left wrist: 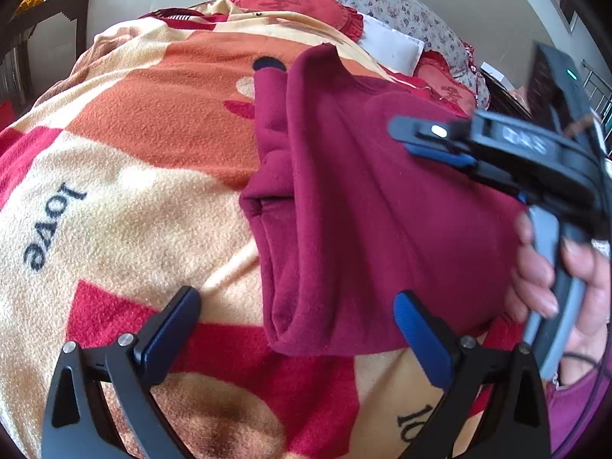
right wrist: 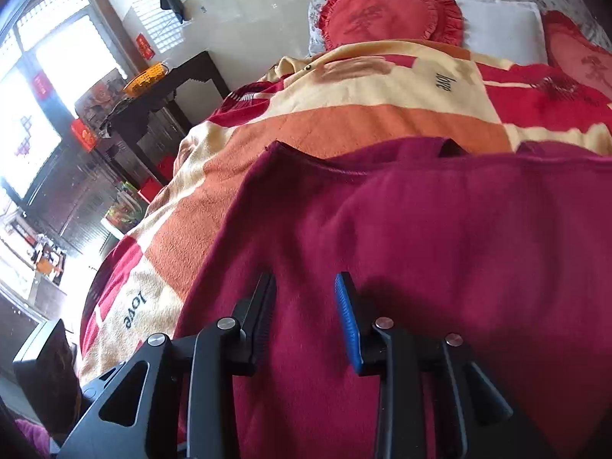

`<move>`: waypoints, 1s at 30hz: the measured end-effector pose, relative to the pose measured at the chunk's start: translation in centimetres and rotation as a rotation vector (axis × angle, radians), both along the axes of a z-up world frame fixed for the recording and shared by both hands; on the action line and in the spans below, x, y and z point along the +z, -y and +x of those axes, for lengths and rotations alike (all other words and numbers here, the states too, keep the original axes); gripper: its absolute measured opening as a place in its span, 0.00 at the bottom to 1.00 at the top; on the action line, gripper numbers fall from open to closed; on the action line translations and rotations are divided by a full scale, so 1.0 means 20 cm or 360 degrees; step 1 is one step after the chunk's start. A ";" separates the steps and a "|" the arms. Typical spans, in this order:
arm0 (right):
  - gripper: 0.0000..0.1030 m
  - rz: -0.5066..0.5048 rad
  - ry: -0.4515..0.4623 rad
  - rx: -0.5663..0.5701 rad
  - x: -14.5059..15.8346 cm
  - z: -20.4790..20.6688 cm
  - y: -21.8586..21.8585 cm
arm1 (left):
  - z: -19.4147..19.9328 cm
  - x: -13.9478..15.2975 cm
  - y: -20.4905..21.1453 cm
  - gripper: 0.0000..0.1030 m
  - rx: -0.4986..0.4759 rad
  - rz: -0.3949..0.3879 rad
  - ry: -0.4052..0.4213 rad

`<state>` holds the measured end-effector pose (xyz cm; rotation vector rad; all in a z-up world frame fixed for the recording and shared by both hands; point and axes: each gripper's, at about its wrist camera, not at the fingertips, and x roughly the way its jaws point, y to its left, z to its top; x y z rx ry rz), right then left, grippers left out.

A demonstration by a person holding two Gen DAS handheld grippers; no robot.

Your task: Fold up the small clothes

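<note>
A dark red fleece garment (left wrist: 352, 206) lies folded on the patterned blanket (left wrist: 114, 199), with a doubled edge along its left side. My left gripper (left wrist: 296, 308) is open just above the garment's near edge, holding nothing. My right gripper (left wrist: 413, 134) reaches in from the right over the garment, its fingers close together in the left wrist view. In the right wrist view the right gripper (right wrist: 306, 287) is open with a narrow gap, low over the red garment (right wrist: 420, 248), holding nothing.
The blanket (right wrist: 344, 122) covers a bed. Red heart-shaped cushions (right wrist: 386, 15) and a white pillow (right wrist: 501, 23) lie at the head. A dark side table (right wrist: 168, 91) with a yellow basket stands left of the bed, near a window.
</note>
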<state>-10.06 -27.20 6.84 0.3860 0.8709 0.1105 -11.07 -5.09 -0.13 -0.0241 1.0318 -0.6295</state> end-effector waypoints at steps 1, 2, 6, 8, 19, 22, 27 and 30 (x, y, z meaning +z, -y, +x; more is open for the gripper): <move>0.16 0.0015 0.0013 -0.0019 0.01 -0.06 0.01 | 0.00 0.00 -0.01 1.00 -0.0001 -0.0010 0.0002; 0.19 0.0020 0.0028 -0.0050 0.02 -0.13 0.03 | 0.00 0.00 -0.02 1.00 0.0000 -0.0030 0.0004; 0.22 0.0050 0.0053 -0.0207 0.00 -0.37 0.09 | -0.01 0.01 -0.03 1.00 0.0008 -0.0075 0.0002; 0.22 0.0032 0.0075 -0.0307 -0.02 -0.49 0.13 | -0.01 0.01 -0.03 1.00 0.0010 -0.0087 0.0001; 0.24 -0.0091 0.0087 -0.0491 -0.01 -0.67 0.12 | -0.01 0.02 -0.04 1.00 0.0036 -0.0127 -0.0001; 0.26 -0.0053 0.0099 -0.0476 -0.04 -0.71 0.13 | -0.02 0.02 0.00 1.00 0.0030 -0.0064 0.0021; 0.28 -0.0004 0.0162 -0.0441 -0.06 -0.75 0.16 | -0.02 0.02 0.02 1.00 0.0032 -0.0044 0.0029; 0.32 0.0023 0.0207 -0.0416 -0.08 -0.76 0.15 | -0.02 0.01 0.02 1.00 0.0040 -0.0079 0.0017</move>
